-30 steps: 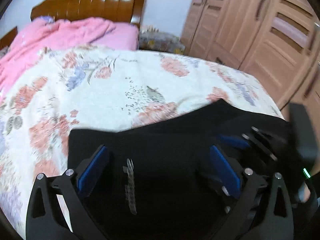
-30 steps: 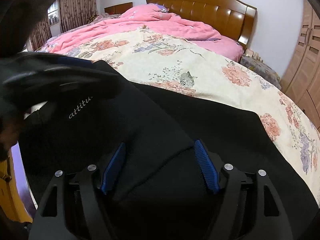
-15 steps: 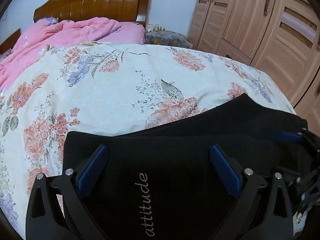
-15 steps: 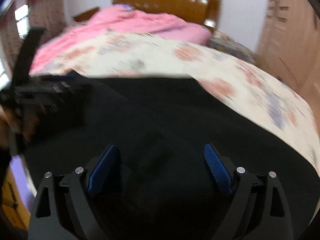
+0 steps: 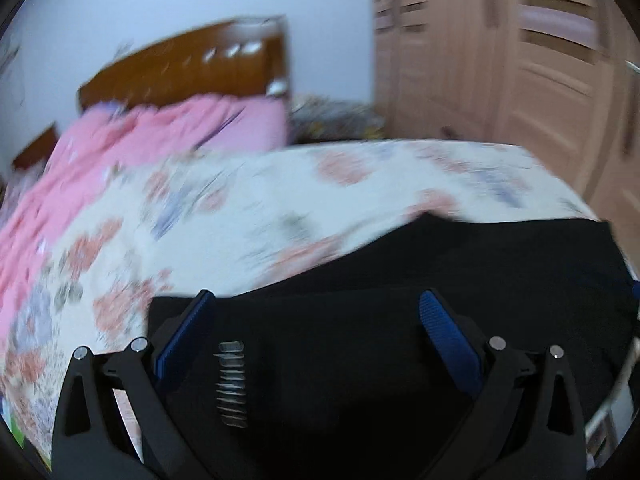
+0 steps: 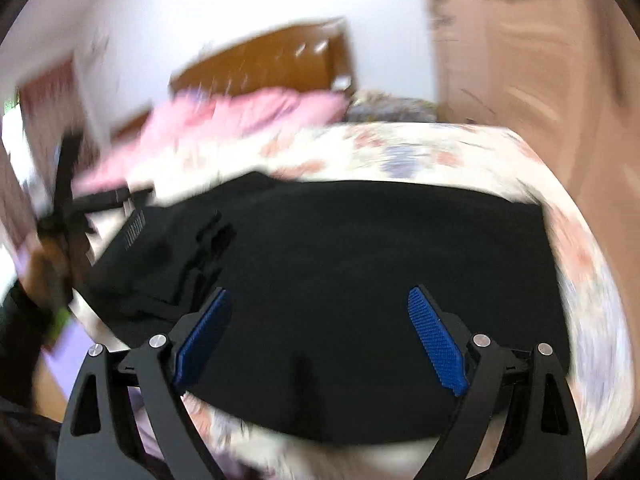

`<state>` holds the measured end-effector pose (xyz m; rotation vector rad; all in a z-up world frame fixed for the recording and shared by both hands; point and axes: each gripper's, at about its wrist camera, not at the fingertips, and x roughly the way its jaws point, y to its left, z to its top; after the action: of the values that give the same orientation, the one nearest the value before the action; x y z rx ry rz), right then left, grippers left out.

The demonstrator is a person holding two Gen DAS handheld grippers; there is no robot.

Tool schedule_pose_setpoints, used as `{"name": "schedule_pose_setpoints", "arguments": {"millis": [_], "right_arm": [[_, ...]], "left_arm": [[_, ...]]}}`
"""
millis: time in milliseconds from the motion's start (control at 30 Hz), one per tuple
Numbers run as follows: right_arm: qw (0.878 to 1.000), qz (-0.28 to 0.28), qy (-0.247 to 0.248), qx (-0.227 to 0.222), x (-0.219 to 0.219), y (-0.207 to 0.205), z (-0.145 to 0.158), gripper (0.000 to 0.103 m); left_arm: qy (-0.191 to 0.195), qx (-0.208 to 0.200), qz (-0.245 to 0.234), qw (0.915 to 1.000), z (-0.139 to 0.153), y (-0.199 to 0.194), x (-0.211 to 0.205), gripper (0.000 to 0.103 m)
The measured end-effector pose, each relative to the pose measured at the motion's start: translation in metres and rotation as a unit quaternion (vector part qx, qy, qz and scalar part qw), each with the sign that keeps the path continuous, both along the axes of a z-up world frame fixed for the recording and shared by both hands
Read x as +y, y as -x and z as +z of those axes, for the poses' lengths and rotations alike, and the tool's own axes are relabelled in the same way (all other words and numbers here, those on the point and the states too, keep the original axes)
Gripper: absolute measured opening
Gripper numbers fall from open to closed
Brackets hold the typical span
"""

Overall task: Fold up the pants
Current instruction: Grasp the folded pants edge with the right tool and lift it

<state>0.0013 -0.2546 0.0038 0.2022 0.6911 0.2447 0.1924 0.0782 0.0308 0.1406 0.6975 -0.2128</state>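
Both views were blurred. The black pants (image 6: 360, 264) lay spread on the flowered bedspread (image 5: 248, 216) of the bed, filling the lower middle of each frame. The left tongs (image 5: 316, 340) stood wide apart over the cloth, holding nothing; the right tongs (image 6: 320, 332) were likewise wide apart and held nothing. A line of pale lettering (image 5: 231, 384) on the pants, lower centre in the left view, was too smeared to read. A pink quilt (image 5: 120, 152) lay at upper left, a wooden wardrobe (image 5: 520, 60) at upper right.
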Motion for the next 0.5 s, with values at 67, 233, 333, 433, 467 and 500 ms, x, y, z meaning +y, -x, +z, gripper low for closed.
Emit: {"name": "schedule_pose_setpoints", "arguments": {"millis": [67, 233, 333, 433, 467, 500], "right_arm": [[0.999, -0.038, -0.028, 0.013, -0.028, 0.019, -0.007, 0.087], [0.992, -0.082, -0.071, 0.065, -0.063, 0.051, -0.037, 0.087], [0.989, -0.089, -0.095, 0.076, -0.073, 0.045, -0.048, 0.087], [0.982, -0.089, -0.142, 0.092, -0.088, 0.035, -0.062, 0.087], [0.980, -0.086, -0.156, 0.090, -0.090, 0.032, -0.064, 0.087], [0.979, -0.085, -0.167, 0.085, -0.093, 0.025, -0.065, 0.087]], "left_arm": [[0.001, 0.011, -0.054, 0.9985, 0.000, 0.013, -0.040, 0.101], [-0.006, 0.040, -0.167, 0.9852, -0.018, 0.033, -0.133, 0.101], [-0.037, 0.049, -0.195, 0.9788, -0.035, 0.037, -0.172, 0.101], [-0.062, 0.084, -0.198, 0.9746, -0.063, 0.029, -0.187, 0.101], [-0.067, 0.094, -0.197, 0.9736, -0.070, 0.027, -0.188, 0.101], [-0.048, 0.103, -0.197, 0.9738, -0.077, 0.024, -0.185, 0.102]]}}
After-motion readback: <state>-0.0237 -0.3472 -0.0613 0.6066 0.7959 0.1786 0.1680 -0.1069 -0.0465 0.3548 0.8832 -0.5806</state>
